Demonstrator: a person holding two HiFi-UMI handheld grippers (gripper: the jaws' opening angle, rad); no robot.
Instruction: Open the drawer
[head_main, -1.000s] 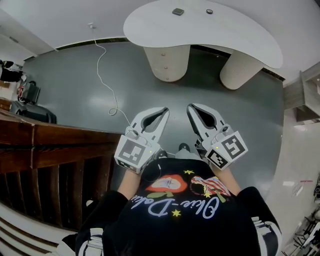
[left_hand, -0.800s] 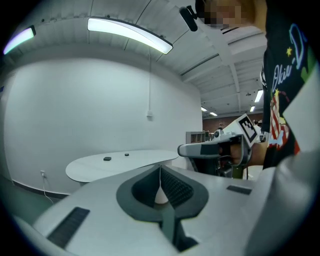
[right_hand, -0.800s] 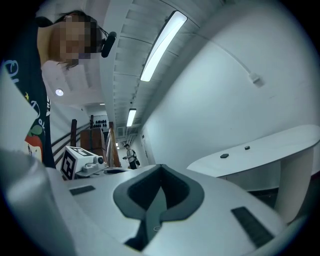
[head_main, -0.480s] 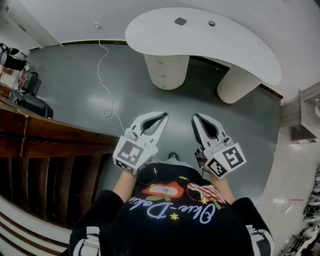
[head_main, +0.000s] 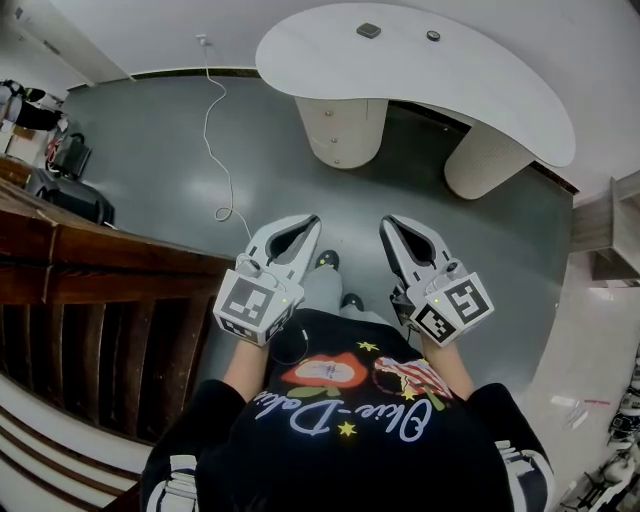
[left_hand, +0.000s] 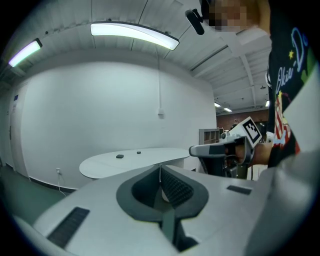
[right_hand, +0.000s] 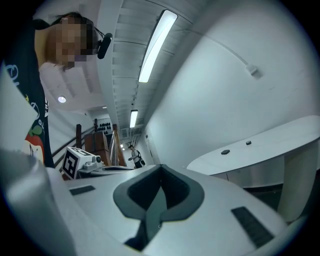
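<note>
A white curved table stands on two round pedestals across the grey floor. The left pedestal has small drawer knobs on its front, and its drawers look closed. Both grippers are held in front of the person's chest, well short of it. My left gripper is shut with nothing in it, its jaws meeting in the left gripper view. My right gripper is also shut and empty, the jaws closed in its own view. The table top lies far ahead of the jaws.
A dark square item and a small round one lie on the table. A dark wooden railing runs along the left. A white cable trails over the floor, bags stand at the left, and a shelf at the right.
Both grippers stay shut and side by side. The left gripper has drifted a little to the left in the head view, and the person's feet now show between the two grippers.
</note>
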